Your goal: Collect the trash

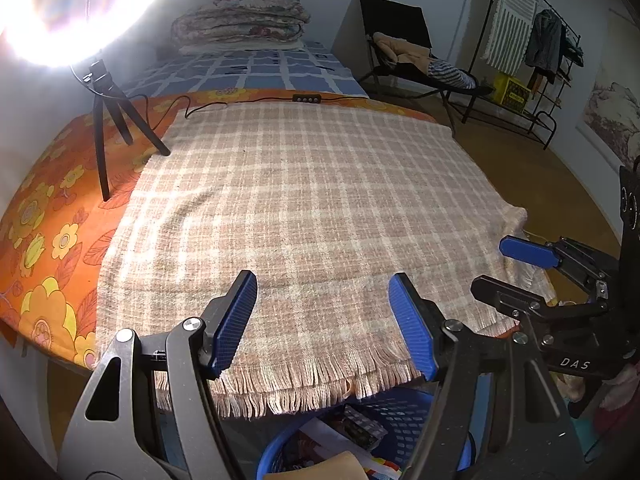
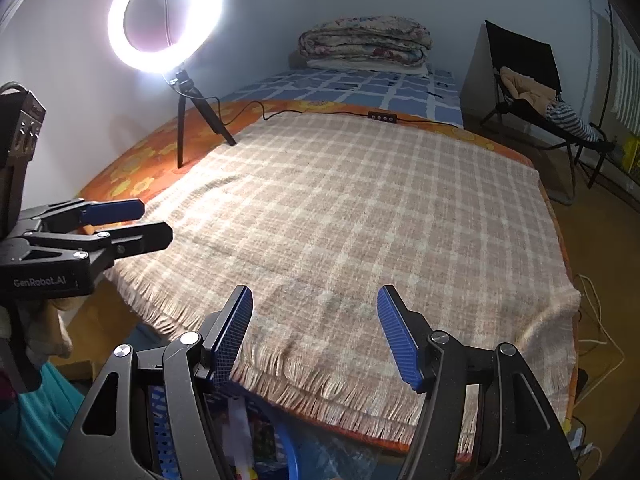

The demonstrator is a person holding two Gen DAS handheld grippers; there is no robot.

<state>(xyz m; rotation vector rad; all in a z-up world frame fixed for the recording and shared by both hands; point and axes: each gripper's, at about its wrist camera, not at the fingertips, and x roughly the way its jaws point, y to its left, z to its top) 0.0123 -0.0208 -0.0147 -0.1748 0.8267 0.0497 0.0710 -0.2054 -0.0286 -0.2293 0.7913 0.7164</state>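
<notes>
The trash (image 1: 332,440) lies in a blue basket (image 1: 404,412) on the floor, just below the fringed edge of a checked blanket (image 1: 304,208) spread over the bed (image 1: 44,240). Above that edge, the left claw (image 1: 322,320) and right claw (image 2: 314,332) both hang open and empty. A ring light (image 2: 166,20) stands at the blanket's far corner.

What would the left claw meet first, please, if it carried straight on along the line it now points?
Probably the beige-and-white checked woven blanket on the bed: the open left claw aims down at its bare near part, just beyond the fringe. Depth is uncertain.
</notes>
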